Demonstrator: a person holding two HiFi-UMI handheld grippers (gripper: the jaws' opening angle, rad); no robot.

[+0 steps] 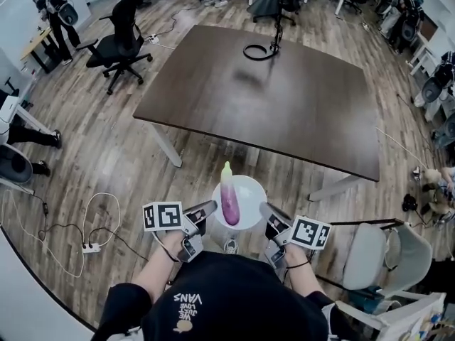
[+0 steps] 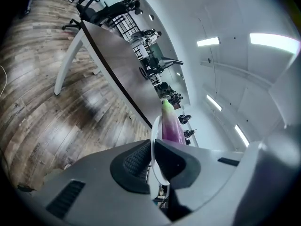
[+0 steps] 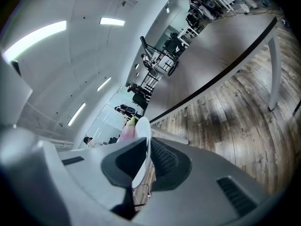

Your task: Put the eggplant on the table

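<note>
A purple eggplant (image 1: 229, 199) with a green stem lies on a white plate (image 1: 249, 187) that I hold over the floor, short of the dark brown table (image 1: 284, 98). My left gripper (image 1: 212, 207) is shut on the plate's left rim, my right gripper (image 1: 264, 209) on its right rim. In the left gripper view the eggplant (image 2: 171, 125) rises beyond the plate's edge (image 2: 154, 129) clamped in the left gripper (image 2: 153, 158). The right gripper view shows the plate (image 3: 142, 140) edge-on in the right gripper (image 3: 145, 160), with the eggplant (image 3: 127, 131) peeking behind.
A black cable loop and lamp stand (image 1: 261, 48) sit at the table's far side. A black office chair (image 1: 119, 45) stands at the left, a grey chair (image 1: 380, 251) at my right. White cables and a power strip (image 1: 89, 246) lie on the wooden floor.
</note>
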